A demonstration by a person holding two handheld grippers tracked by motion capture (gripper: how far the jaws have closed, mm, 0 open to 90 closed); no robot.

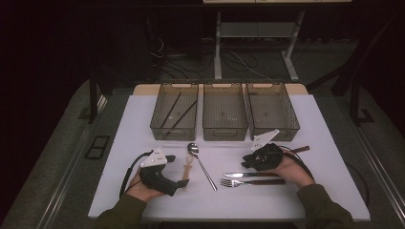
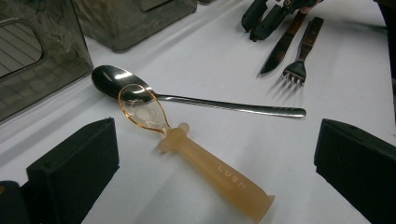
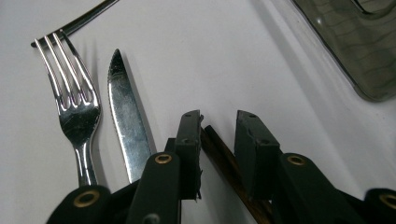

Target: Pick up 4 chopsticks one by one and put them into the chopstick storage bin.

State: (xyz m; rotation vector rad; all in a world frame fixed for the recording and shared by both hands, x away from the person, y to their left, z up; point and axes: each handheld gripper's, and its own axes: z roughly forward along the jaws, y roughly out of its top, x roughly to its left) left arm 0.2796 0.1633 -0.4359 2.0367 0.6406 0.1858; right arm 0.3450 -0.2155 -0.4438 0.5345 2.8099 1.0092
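Note:
My left gripper [image 1: 179,170] [image 2: 215,140] rests open at the table's front left, its jaws standing wide on either side of a translucent orange plastic spoon [image 1: 187,168] [image 2: 210,172]. A metal spoon [image 1: 200,164] [image 2: 210,105] lies beside it, its bowl touching the plastic one. At the right, my right gripper [image 1: 247,160] [image 3: 219,116] sits low over a dark brown chopstick [image 1: 302,149] [image 3: 219,149]. The chopstick lies between the narrow jaws against the left one, with a gap to the right one. A knife [image 1: 248,174] [image 3: 126,121] and fork [image 1: 253,182] [image 3: 74,107] lie just beside it.
Three smoky plastic bins stand in a row at the back: the left bin [image 1: 173,131] holds two dark chopsticks [image 1: 174,109], then the middle bin [image 1: 224,130] and the right bin [image 1: 274,130]. The white table [image 1: 143,191] ends just in front of the person's forearms.

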